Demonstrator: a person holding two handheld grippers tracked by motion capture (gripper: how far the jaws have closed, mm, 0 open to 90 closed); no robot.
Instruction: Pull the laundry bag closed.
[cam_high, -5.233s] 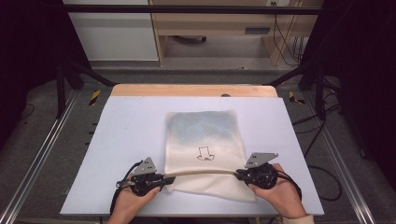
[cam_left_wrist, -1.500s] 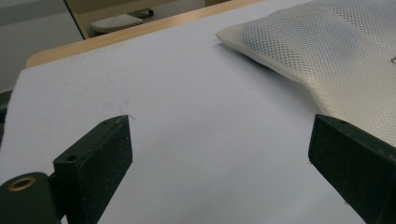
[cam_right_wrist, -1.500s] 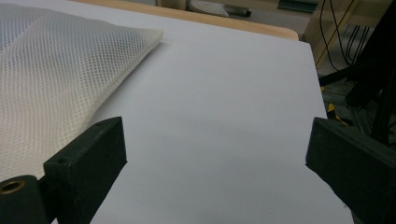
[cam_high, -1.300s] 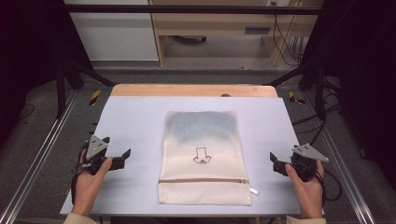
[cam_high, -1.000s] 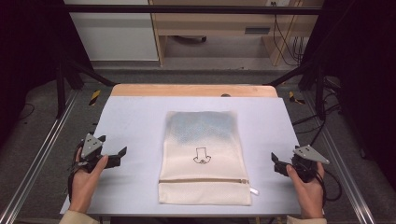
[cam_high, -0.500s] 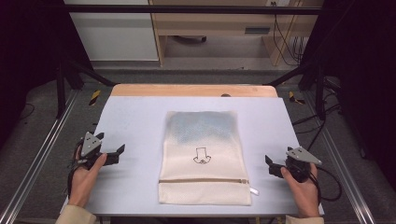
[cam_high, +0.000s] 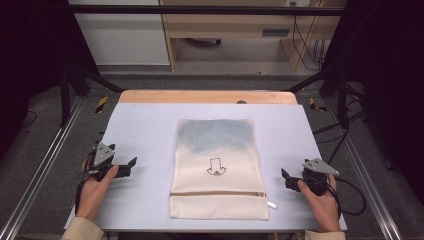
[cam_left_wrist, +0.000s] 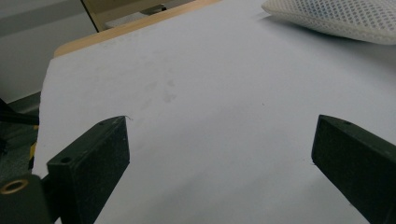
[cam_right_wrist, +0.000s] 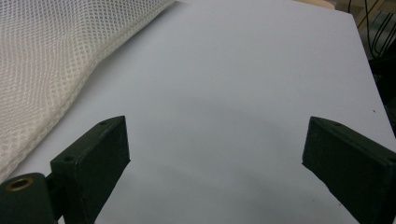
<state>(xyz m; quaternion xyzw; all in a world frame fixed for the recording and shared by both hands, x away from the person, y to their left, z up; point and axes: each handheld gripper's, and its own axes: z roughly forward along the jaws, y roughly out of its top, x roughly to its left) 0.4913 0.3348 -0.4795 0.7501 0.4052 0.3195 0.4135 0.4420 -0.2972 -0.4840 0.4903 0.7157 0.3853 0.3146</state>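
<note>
A cream mesh laundry bag (cam_high: 217, 165) lies flat in the middle of the pale table (cam_high: 145, 130), with a small drawn mark on it and a zipper (cam_high: 217, 194) across its near end. The zipper pull (cam_high: 271, 204) sticks out at the bag's near right corner. My left gripper (cam_high: 129, 167) rests to the bag's left, open and holding nothing. My right gripper (cam_high: 286, 180) sits to the bag's right, also open and holding nothing. The left gripper view has its gripper (cam_left_wrist: 219, 144) over bare table, the bag (cam_left_wrist: 336, 18) far off. In the right gripper view, its gripper (cam_right_wrist: 215, 140) is beside the bag's edge (cam_right_wrist: 51, 60).
A wooden strip (cam_high: 205, 96) borders the table's far edge. Metal frame rails (cam_high: 45, 165) run along both sides, and cables (cam_high: 350, 200) trail off the right gripper. Bare table surface lies on both sides of the bag.
Five seconds ago both grippers were at the bag's zipper end; they have since let go and moved out to its sides. In the last half second they barely shift.
</note>
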